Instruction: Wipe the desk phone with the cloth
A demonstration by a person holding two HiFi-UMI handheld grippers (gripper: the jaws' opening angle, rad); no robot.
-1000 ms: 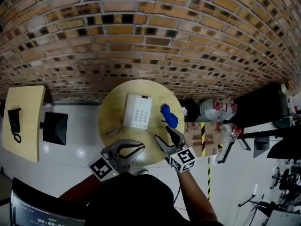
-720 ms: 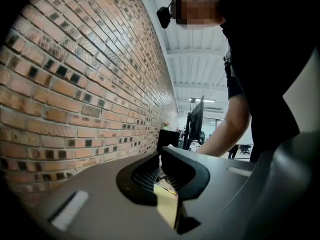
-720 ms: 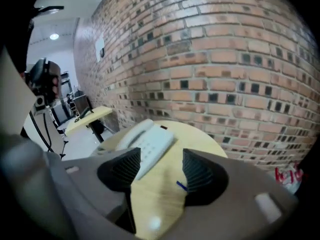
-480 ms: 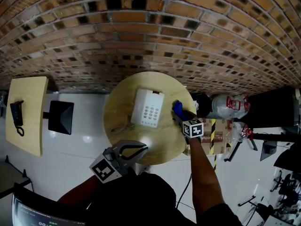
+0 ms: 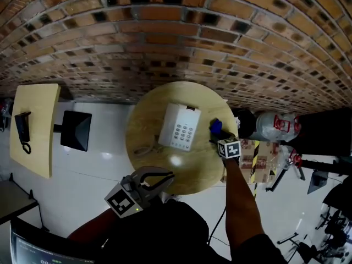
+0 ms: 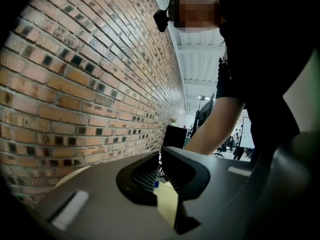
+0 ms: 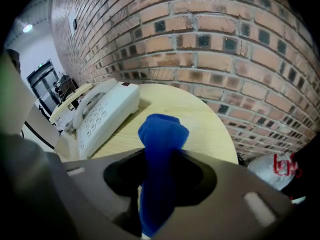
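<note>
A white desk phone [image 5: 181, 127] lies in the middle of the round wooden table [image 5: 148, 120]; in the right gripper view the phone [image 7: 102, 114] lies to the left of the jaws. At the table's right edge, beside the phone, my right gripper [image 5: 220, 136] has its jaws closing on the blue cloth [image 5: 216, 126]. The cloth [image 7: 162, 134] is bunched and squeezed between the jaws of that gripper [image 7: 157, 184]. My left gripper [image 5: 168, 176] hovers off the table's near edge, jaws together and empty [image 6: 159, 176].
The phone's cord [image 5: 144, 149] curls on the table at its near left. A brick wall [image 5: 176, 43] runs behind the table. A second table with a black handset [image 5: 22, 131] and a black seat [image 5: 76, 131] stand left. A clear bag [image 5: 275, 126] lies right.
My right gripper reached forward from the table's near edge to the blue cloth and closed around it. The left gripper stayed near the front edge.
</note>
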